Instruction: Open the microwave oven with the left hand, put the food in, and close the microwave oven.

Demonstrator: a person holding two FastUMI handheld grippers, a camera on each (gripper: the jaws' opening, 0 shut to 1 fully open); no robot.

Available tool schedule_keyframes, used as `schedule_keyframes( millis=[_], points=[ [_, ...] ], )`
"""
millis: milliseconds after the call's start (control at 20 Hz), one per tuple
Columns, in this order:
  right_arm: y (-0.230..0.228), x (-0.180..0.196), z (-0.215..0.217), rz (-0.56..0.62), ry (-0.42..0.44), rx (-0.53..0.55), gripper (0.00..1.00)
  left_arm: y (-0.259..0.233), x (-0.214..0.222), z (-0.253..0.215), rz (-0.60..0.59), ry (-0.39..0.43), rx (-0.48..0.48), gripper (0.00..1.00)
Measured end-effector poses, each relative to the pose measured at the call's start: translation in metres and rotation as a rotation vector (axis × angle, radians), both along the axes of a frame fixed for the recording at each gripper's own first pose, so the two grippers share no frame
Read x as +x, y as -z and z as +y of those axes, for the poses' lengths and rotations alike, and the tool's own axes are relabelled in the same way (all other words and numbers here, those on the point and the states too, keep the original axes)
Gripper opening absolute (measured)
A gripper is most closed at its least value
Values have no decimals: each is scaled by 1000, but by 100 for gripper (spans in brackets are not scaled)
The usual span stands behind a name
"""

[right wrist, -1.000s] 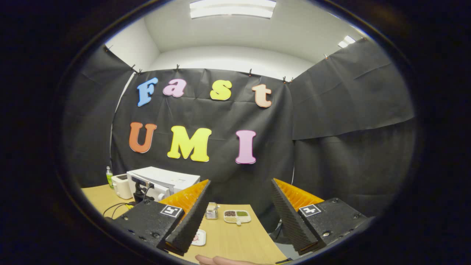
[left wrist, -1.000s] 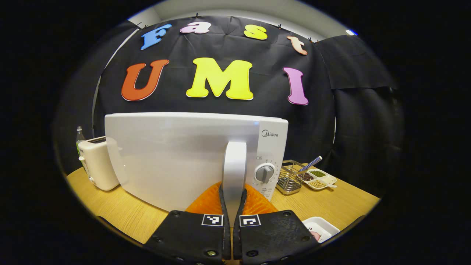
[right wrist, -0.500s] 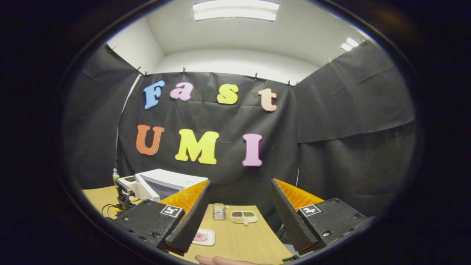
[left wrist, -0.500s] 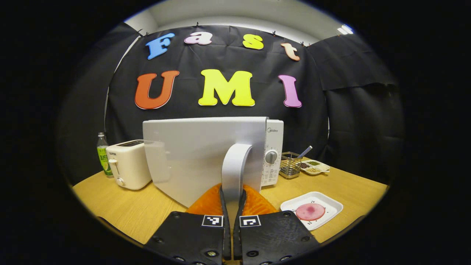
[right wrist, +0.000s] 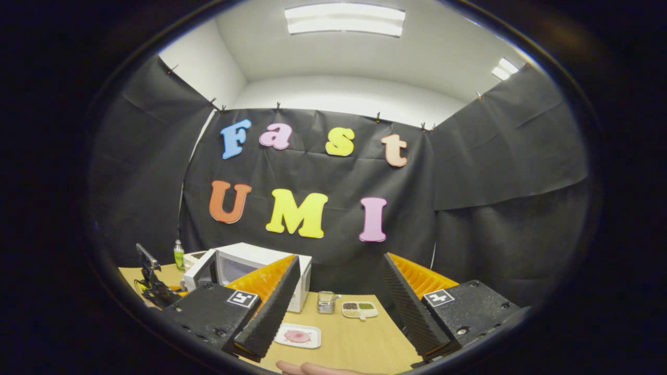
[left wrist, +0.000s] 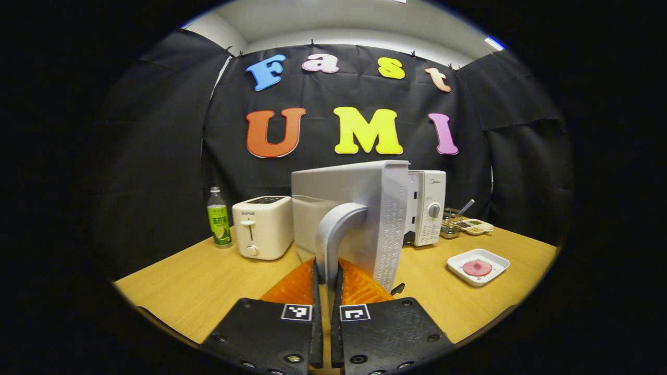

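Jaws of the left gripper [left wrist: 326, 271] are closed on the curved handle [left wrist: 336, 229] of the microwave door [left wrist: 375, 208], both fingers pressing it from either side, while the jaws of the right gripper [right wrist: 336, 291] stand wide apart with nothing between them. On the wooden table [left wrist: 208, 284], in the left gripper view, a white toaster [left wrist: 262, 227] stands just beside the door's hinge side and a green-labelled bottle [left wrist: 219, 217] stands left of the toaster. A wire basket [left wrist: 451, 227] and a divided dish of beans [left wrist: 475, 226] sit right of the microwave oven [left wrist: 426, 207]. The door is swung out from the oven body and seen nearly edge-on, its perforated inner face turned right; it hides most of the cavity. The food, a pink round slice [left wrist: 477, 267], lies on a white tray [left wrist: 497, 260] on the table, right of the door and well apart from the oven. A fingertip [right wrist: 312, 369] shows at the bottom of the right gripper view.
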State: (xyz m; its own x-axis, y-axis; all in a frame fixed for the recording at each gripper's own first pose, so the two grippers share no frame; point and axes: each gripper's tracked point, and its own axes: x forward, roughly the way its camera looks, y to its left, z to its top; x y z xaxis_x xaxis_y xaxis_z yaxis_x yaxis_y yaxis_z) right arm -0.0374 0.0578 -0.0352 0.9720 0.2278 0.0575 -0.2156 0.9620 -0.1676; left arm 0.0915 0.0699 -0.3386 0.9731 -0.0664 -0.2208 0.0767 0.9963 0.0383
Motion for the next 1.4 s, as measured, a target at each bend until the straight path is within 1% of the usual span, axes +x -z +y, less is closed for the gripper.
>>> schedule_keyframes(
  millis=[50, 150, 200, 250, 300, 350, 400, 500, 700, 750, 800, 850, 900, 950, 1050, 1200, 1400],
  points=[
    [2, 0, 3, 4, -5, -4, 100, -1, -11, 21, 0, -32, 5, 7],
    [14, 5, 6, 33, -5, -15, 100, -24, -33, 54, -40, -92, 3, 22],
    [18, 8, 10, 45, -14, -16, 100, -36, -45, 65, -49, -112, -5, 44],
    [22, 14, 14, 57, -18, -17, 100, -44, -53, 75, -50, -133, -15, 41],
    [26, 20, 14, 68, -16, -22, 100, -50, -61, 82, -44, -153, -20, 65],
    [31, 28, 15, 77, -13, -27, 100, -60, -68, 89, -48, -170, -16, 75],
    [35, 37, 15, 88, -7, -33, 100, -68, -74, 93, -48, -185, -12, 92],
    [50, 56, 16, 128, 5, -44, 100, -90, -83, 93, -56, -197, -24, 91],
    [84, 96, 17, 241, 8, -76, 100, -133, -90, 77, -59, -194, -102, 92],
    [94, 106, 18, 274, 1, -86, 96, -144, -88, 69, -60, -175, -117, 92],
    [104, 117, 18, 308, -5, -88, 100, -156, -89, 60, -66, -156, -125, 92],
    [115, 129, 17, 348, -9, -91, 96, -165, -88, 56, -77, -151, -114, 92],
    [128, 140, 16, 394, -15, -100, 100, -176, -88, 54, -89, -157, -90, 92],
    [142, 152, 16, 443, -21, -109, 100, -184, -87, 52, -97, -167, -67, 92],
    [178, 175, 16, 561, -42, -134, 100, -197, -87, 41, -111, -175, -49, 92],
    [248, 197, 18, 801, -83, -144, 100, -217, -85, 23, -142, -158, -62, 92],
    [337, 195, 29, 1161, -137, -91, 96, -230, -88, 15, -157, -168, -63, 92]
  ],
)
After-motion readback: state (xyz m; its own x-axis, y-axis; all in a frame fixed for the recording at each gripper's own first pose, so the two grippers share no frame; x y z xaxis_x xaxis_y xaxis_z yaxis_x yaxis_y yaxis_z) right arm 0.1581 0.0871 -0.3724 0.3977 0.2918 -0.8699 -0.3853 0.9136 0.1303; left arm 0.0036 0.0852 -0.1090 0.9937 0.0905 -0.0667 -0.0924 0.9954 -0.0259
